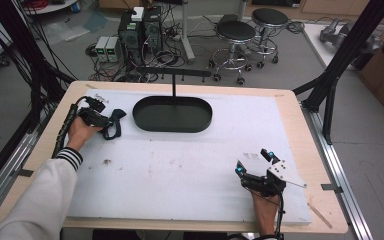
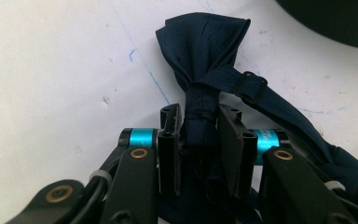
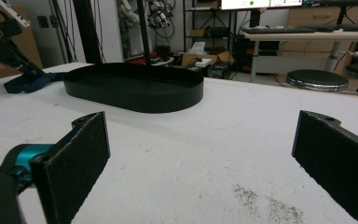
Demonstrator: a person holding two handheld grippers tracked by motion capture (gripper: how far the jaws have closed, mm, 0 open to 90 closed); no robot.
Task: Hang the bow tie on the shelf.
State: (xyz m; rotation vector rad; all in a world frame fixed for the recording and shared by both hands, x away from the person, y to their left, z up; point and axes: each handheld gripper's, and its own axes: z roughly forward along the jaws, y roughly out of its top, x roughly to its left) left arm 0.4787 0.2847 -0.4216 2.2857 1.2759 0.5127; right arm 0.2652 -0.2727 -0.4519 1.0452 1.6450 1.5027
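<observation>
A dark navy bow tie with a strap and black buckle lies on the white mat at the left. My left gripper is shut on the bow tie's centre knot; from above the left gripper sits left of the black oval tray, with the bow tie hanging at its tip. My right gripper rests open near the mat's front right, and its pads stand wide apart with nothing between them. Far off in the right gripper view, the bow tie lies left of the tray.
A thin black post with a crossbar rises from the tray's far side. The white mat covers most of the wooden table. Stools, computers and cables stand on the floor beyond. Black frame struts rise at the right.
</observation>
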